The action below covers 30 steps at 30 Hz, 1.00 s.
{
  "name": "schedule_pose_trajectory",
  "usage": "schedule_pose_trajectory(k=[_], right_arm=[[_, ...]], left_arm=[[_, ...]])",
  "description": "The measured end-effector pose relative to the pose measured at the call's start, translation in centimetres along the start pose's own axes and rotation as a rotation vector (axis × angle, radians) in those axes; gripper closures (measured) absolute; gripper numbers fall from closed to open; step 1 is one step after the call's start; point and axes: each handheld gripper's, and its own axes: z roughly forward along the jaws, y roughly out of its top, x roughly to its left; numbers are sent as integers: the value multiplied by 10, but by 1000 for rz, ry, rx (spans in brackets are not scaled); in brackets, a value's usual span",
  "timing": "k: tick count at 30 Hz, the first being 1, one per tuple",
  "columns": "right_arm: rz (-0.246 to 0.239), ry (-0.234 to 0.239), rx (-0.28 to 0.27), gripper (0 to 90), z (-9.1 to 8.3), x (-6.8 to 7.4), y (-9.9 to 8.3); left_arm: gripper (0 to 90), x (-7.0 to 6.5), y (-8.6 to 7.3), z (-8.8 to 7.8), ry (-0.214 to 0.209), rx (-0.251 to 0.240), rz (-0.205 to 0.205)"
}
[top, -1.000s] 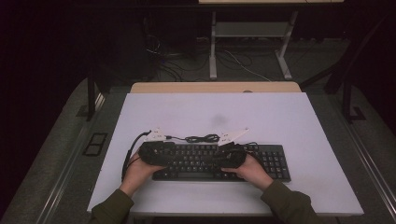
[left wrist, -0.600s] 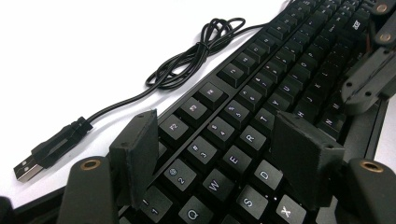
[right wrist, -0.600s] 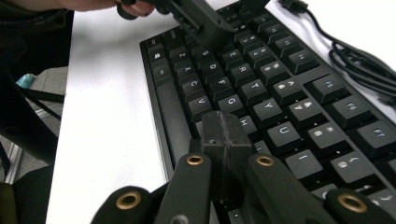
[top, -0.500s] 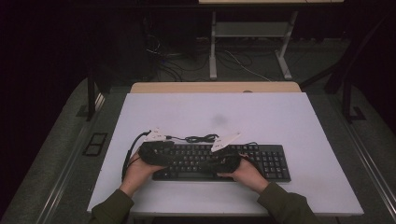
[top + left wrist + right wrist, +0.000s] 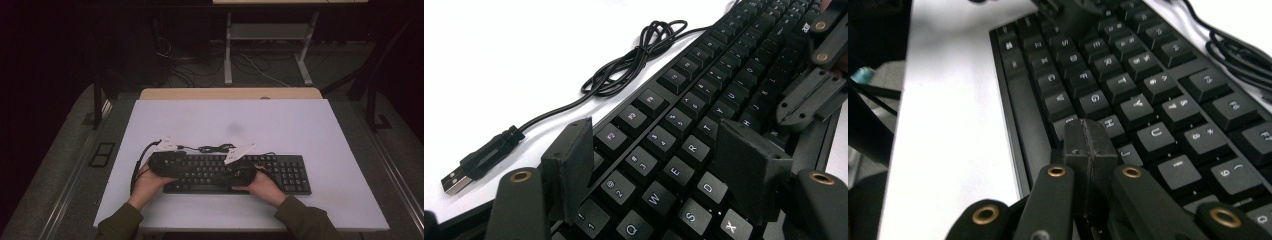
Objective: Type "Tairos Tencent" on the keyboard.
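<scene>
High view: the keyboard (image 5: 235, 173) lies flat on the white worktop (image 5: 230, 125), close to its near edge, long axis running left to right and parallel to that edge. Wide bare worktop lies beyond it and to the right; less to the left. Its cable (image 5: 215, 148) sits bunched just behind the rear edge. The left gripper (image 5: 165, 162) rests over the keyboard's left end, the right gripper (image 5: 240, 172) over its middle; each is held in a hand.

Left gripper view: the left gripper (image 5: 659, 165) has its jaws apart, standing over the letter and number rows with nothing between them; whether the pads touch the keys cannot be told. The cable (image 5: 624, 65) lies coiled on bare worktop, its plug (image 5: 479, 162) just off the keyboard's rear edge. The right gripper (image 5: 809, 97) is further along the keys.

Right gripper view: the right gripper (image 5: 1089, 145) has its jaws pressed together, empty, tips at the H key. Bare worktop (image 5: 948, 125) runs beside the keyboard's (image 5: 1128, 95) front edge.
</scene>
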Motion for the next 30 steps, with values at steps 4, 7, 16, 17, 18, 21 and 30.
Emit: schedule_pose_trajectory(k=[4, 7, 16, 17, 18, 21, 30], right_arm=[[-1, 0, -1, 891, 0, 0, 1], [0, -2, -7, 891, -1, 0, 1], [20, -1, -47, 780, -10, -4, 2], [24, -2, -52, 749, -12, -4, 2], [28, -7, -61, 717, -13, -5, 2], [44, -13, -79, 632, -18, -8, 1], [69, -41, -114, 473, -30, -16, -2]], left_arm=[[321, 0, 0, 0, 1, 0, 1], [321, 0, 0, -1, 1, -2, 5], [356, 0, 1, -1, -8, -10, 4], [372, 0, 1, -1, -10, -10, 4], [393, 0, 2, -1, -12, -11, 6], [475, -1, 3, -1, -25, -13, 11], [775, -8, 11, 6, -76, -7, 35]])
